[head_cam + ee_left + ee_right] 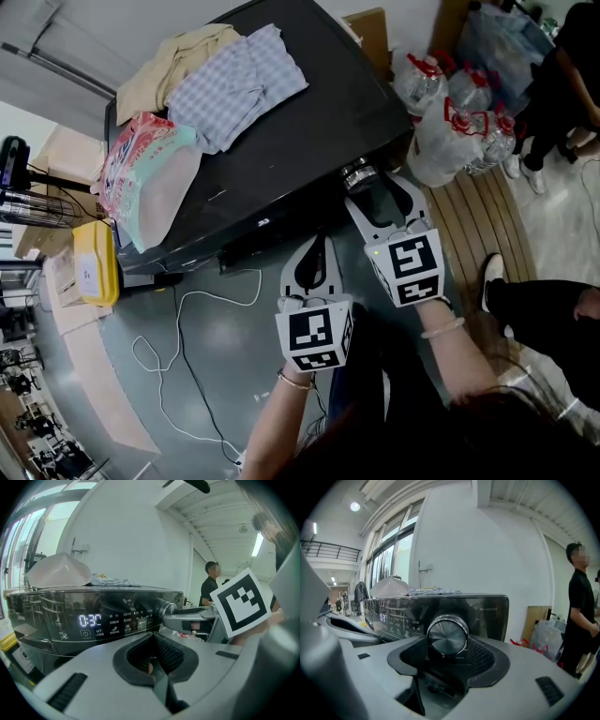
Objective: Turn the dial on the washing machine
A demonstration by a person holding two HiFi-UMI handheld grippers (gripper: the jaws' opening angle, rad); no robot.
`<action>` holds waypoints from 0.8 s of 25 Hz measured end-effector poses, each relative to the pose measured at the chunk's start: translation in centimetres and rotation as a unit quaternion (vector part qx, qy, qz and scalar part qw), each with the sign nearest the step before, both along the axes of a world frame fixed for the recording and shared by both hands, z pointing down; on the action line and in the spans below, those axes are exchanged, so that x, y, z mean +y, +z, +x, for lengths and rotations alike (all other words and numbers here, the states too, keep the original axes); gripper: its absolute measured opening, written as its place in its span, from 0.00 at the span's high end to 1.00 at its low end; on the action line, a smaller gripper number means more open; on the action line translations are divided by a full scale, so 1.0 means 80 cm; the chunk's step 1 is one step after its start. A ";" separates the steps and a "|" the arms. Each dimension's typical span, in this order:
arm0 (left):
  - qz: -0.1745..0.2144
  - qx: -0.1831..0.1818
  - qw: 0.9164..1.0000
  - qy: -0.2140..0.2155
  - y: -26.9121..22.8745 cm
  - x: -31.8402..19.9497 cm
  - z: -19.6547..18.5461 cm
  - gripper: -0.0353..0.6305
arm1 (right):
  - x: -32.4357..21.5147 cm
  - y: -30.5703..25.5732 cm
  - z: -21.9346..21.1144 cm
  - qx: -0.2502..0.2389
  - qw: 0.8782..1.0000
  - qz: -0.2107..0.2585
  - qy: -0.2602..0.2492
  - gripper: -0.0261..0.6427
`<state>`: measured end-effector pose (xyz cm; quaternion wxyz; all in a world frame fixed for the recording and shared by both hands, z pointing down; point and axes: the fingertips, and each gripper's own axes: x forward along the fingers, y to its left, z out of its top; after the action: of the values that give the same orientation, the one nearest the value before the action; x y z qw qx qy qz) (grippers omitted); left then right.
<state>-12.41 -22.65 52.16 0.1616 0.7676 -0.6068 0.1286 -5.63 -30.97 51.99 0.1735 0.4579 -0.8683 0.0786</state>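
Observation:
The black washing machine [281,141] has a silver dial [357,172] at the right end of its front panel. My right gripper [367,190] is shut on that dial; in the right gripper view the dial [447,636] sits squarely between the two dark pads [483,657]. My left gripper [319,244] hangs just left of it, in front of the panel, shut with nothing in it. In the left gripper view the lit display [89,620] glows on the panel, and the dial [168,608] shows with a right jaw against it.
Folded clothes [234,80] and a plastic bag [145,183] lie on the machine's lid. A yellow box [94,262] stands at the left, water bottles [459,122] at the right. A white cable [178,347] trails over the floor. A person [562,75] stands at the far right.

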 end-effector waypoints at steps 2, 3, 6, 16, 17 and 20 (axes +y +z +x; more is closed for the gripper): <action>-0.002 0.000 1.000 -0.001 0.000 0.001 -0.001 0.92 | 0.001 0.002 0.001 -0.027 0.999 -0.017 0.006 0.53; -0.003 0.000 1.000 -0.001 0.000 0.002 -0.001 0.92 | 0.002 0.002 0.001 -0.041 0.999 -0.025 0.009 0.53; -0.002 0.002 1.000 -0.001 0.000 0.001 0.001 0.92 | 0.000 0.002 0.002 -0.073 0.996 -0.043 0.015 0.53; -0.001 0.002 1.000 0.001 -0.002 0.004 0.005 0.92 | 0.000 -0.001 0.004 -0.101 0.993 -0.052 0.016 0.53; -0.001 0.002 1.000 0.002 -0.001 0.004 0.005 0.92 | 0.000 -0.001 0.004 -0.091 0.995 -0.045 0.014 0.53; -0.001 0.002 1.000 0.001 0.000 0.006 0.004 0.92 | 0.001 -0.003 0.005 -0.029 0.999 -0.012 0.005 0.52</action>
<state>-12.06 -22.18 52.13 0.1637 0.7683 -0.6055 0.1278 -5.24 -30.87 51.74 0.1532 0.4574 -0.8699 0.1029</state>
